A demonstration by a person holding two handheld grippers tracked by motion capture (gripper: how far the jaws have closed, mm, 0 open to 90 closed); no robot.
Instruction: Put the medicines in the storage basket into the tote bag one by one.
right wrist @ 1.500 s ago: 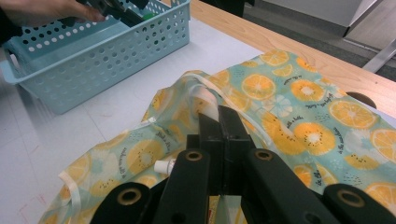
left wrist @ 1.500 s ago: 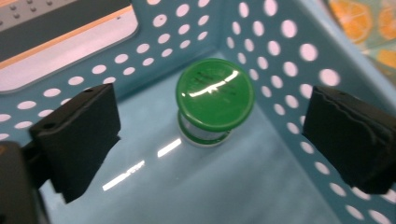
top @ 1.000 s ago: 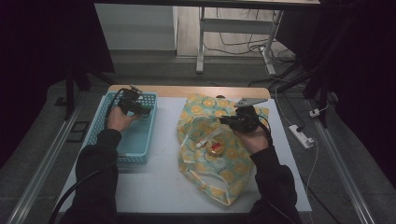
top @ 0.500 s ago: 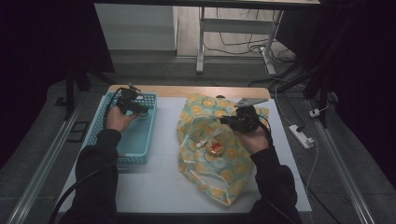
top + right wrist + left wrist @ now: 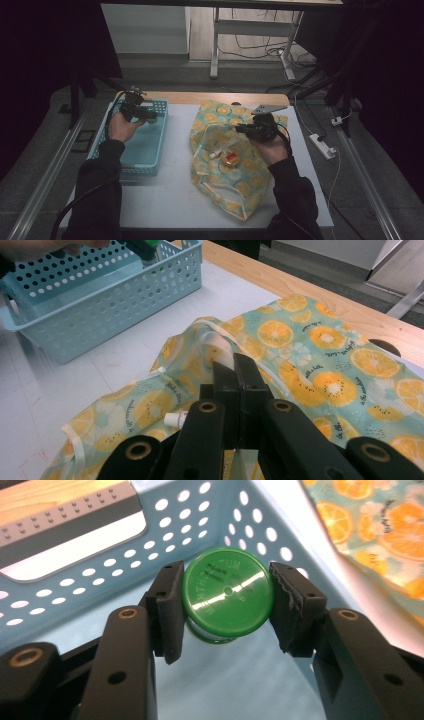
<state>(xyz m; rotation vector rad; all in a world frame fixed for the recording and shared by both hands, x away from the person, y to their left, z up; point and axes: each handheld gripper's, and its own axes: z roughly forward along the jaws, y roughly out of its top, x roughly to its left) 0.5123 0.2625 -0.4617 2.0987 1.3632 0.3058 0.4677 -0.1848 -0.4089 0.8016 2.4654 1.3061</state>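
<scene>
High view: I hold my left gripper (image 5: 150,114) over the blue basket (image 5: 131,160) at nine o'clock; my right gripper (image 5: 242,129) rests on the orange-print bag (image 5: 235,187).

Left gripper view: the pads pinch a green-capped jar (image 5: 227,594), having just closed on it.

Right gripper view: the jaws are pressed together on a fold of the bag's cloth.

I judge the jar is being placed in the basket; next I lower and release.
</scene>
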